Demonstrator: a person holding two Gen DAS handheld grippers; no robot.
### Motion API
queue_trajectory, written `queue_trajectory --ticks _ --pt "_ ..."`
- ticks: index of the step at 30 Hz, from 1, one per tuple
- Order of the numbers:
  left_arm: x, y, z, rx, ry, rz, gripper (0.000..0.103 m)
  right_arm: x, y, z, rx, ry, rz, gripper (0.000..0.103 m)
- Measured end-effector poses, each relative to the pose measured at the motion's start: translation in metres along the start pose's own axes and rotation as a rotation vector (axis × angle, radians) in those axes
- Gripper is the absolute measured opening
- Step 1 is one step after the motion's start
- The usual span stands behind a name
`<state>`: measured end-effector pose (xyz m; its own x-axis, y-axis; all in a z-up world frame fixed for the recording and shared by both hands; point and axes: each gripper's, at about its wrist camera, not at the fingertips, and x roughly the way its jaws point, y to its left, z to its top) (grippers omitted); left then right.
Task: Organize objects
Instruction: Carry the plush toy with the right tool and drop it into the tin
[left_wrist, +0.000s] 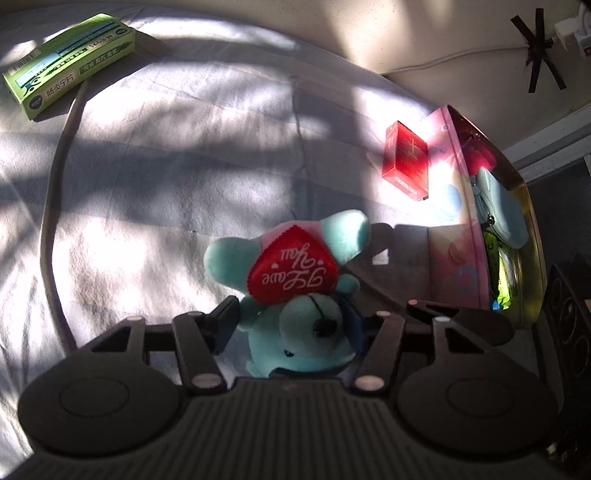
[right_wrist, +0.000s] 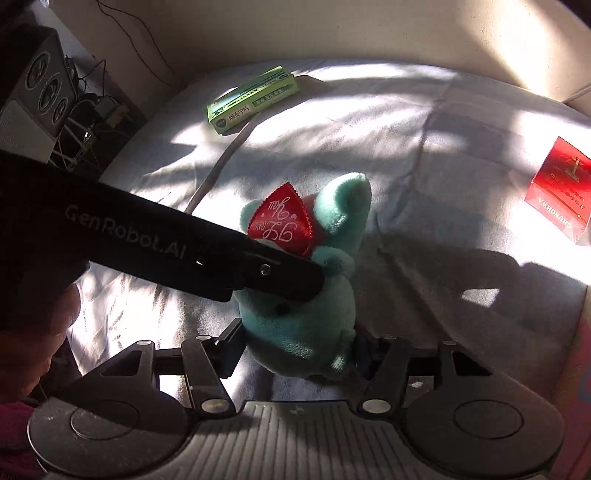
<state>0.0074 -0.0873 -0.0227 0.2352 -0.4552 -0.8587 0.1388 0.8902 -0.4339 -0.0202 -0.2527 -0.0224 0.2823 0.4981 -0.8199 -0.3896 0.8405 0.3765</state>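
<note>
Both grippers clamp the teal plush toy (left_wrist: 295, 295)

Left gripper (left_wrist: 291, 321) and right gripper (right_wrist: 295, 347) each pinch it, apparently mid-handover; next, one releases; the pink box (left_wrist: 454, 206) seems the destination.

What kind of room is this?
Likely a bedroom or living room at home: a sheet-covered bed or sofa, a plush toy, a speaker with tangled cables beside it.

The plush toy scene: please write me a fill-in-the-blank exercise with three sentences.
1. Both hand-held grippers grip the teal ____ toy.
2. The heart on its chest is ____.
3. The flat box lying on the sheet is ____.

Missing words: plush; red; green
</note>
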Motion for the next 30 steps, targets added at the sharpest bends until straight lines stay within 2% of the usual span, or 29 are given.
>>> queue_trajectory --ticks 2,6,11,14,17,20,24,26,30 --pt "-0.008 -0.013 -0.002 0.03 -0.024 0.006 0.048 -0.01 0.001 -0.004 -0.018 -0.026 -0.001 0.046" --pt "-0.026 -0.057 -0.001 0.137 -0.11 -0.024 0.048 -0.05 -0.007 -0.008 -0.024 -0.135 -0.031 0.046" --pt "-0.034 -0.121 0.002 0.265 -0.194 -0.141 0.048 -0.119 -0.038 -0.021 0.022 -0.301 -0.126 0.047" --pt "-0.022 -0.162 0.003 0.324 -0.185 -0.214 0.049 -0.155 -0.057 -0.04 0.035 -0.365 -0.22 0.047" --pt "0.004 -0.201 -0.002 0.385 -0.137 -0.249 0.049 -0.174 -0.079 -0.062 0.056 -0.372 -0.326 0.047" --pt "0.035 -0.232 -0.008 0.43 -0.081 -0.234 0.051 -0.18 -0.108 -0.083 0.136 -0.344 -0.384 0.052" --pt "0.061 -0.253 -0.015 0.513 -0.066 -0.093 0.051 -0.167 -0.133 -0.102 0.201 -0.238 -0.559 0.064" --pt "0.061 -0.249 -0.015 0.509 -0.064 -0.083 0.051 -0.172 -0.146 -0.11 0.253 -0.231 -0.532 0.065" --pt "0.05 -0.239 -0.012 0.485 -0.104 -0.055 0.051 -0.194 -0.148 -0.114 0.283 -0.343 -0.497 0.067"
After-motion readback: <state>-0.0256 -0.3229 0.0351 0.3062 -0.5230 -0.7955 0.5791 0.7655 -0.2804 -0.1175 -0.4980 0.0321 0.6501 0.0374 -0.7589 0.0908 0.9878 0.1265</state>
